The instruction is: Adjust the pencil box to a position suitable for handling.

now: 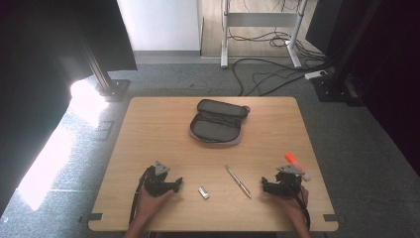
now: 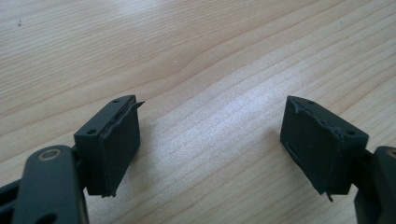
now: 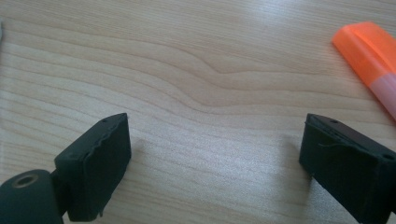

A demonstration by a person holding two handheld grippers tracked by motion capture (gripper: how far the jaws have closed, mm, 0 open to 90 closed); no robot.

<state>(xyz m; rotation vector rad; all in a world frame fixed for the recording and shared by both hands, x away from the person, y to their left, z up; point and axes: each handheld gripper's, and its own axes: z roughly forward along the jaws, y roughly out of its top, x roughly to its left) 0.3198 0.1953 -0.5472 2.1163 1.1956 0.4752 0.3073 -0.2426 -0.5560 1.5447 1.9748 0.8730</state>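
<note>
Two tongs low at the near edge of the wooden counter (image 1: pixel 148 129), one in each hand. Left tongs (image 1: pixel 177 182) sit at the near left, jaws wide apart, nothing between them; in the left gripper view the left tongs (image 2: pixel 212 140) frame bare wood grain only. Right tongs (image 1: pixel 264 184) sit at the near right, jaws also spread and empty; in the right gripper view the right tongs (image 3: pixel 215 156) frame bare wood, with the orange highlighter (image 3: pixel 371 56) off past the right-hand jaw, apart from it. In the high view the orange highlighter (image 1: pixel 296 165) lies just beside the right tongs, on the far side, near the counter's right edge; whether the tool body touches it, cannot tell. A silver pen (image 1: pixel 238 181) lies at a slant between the two tongs, nearer the right one. A small white eraser (image 1: pixel 203 193) lies just left of the pen, near the left tongs, touching neither. A grey pencil case (image 1: pixel 218 121) lies unzipped at the far middle of the counter, flap folded back, well apart from both hands.
</note>
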